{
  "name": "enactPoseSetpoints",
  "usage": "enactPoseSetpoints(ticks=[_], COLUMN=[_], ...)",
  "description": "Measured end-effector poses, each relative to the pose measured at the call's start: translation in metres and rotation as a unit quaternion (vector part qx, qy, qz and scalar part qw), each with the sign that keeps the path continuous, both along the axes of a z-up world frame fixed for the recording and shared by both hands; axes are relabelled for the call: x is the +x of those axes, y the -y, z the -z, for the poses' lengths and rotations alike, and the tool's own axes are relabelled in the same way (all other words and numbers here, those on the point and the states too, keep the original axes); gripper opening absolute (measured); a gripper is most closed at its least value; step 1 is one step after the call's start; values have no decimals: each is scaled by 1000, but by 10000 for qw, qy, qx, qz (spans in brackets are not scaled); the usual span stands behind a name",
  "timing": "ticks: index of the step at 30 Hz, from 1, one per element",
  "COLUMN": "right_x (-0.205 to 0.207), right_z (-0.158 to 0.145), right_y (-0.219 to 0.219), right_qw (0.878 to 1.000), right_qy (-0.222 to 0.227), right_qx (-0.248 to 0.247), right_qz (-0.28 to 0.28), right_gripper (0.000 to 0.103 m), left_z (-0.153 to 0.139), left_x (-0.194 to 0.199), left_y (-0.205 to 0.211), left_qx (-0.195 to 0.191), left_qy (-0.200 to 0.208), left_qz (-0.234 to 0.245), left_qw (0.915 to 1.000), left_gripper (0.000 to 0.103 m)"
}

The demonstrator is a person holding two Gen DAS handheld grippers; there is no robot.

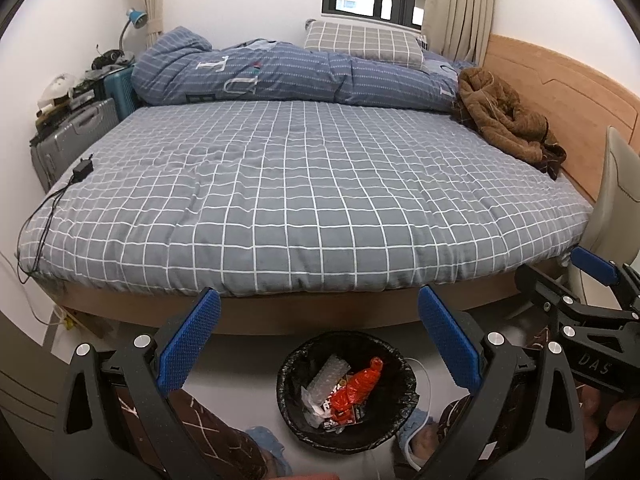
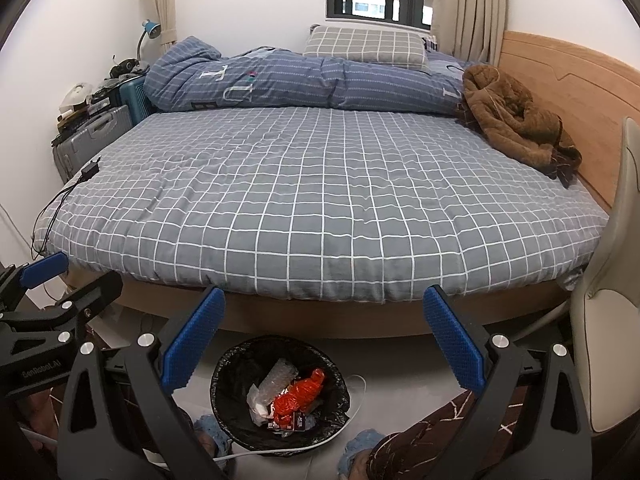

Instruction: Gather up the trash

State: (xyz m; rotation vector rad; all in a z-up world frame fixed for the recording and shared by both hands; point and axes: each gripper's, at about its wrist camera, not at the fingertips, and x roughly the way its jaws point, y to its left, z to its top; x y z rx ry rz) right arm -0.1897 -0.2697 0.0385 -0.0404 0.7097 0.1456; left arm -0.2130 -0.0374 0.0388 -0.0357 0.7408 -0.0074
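Observation:
A round bin lined with a black bag (image 1: 347,388) (image 2: 280,394) stands on the floor in front of the bed. Inside lie a crumpled red wrapper (image 1: 358,388) (image 2: 300,398), a strip of clear bubble wrap (image 1: 328,374) (image 2: 276,378) and printed packets. My left gripper (image 1: 320,308) hangs open above the bin, nothing between its blue pads. My right gripper (image 2: 324,308) is also open and empty, just right of the bin. Each gripper shows at the edge of the other's view: the right one (image 1: 592,272), the left one (image 2: 42,268).
The bed with a grey checked sheet (image 1: 304,184) fills the view, a folded blue quilt (image 1: 280,76) and brown jacket (image 1: 504,116) at its far side. A black charger with cable (image 1: 82,168) lies at its left edge. Suitcases (image 1: 76,132) stand left, a chair (image 2: 612,280) right. A person's legs and feet flank the bin.

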Motion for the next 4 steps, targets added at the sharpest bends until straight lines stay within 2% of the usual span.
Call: enactPoseSetpoints(ticks=[4], right_x=[0], right_z=[0], right_y=[0], right_qw=[10000], right_qy=[-1], right_qx=[-1], right_qz=[4], right_gripper=[95], left_z=[0], left_x=[0], left_y=[1], left_qx=[26], left_qy=[-14], left_qz=[11], left_qw=[10000], left_gripper=[97])
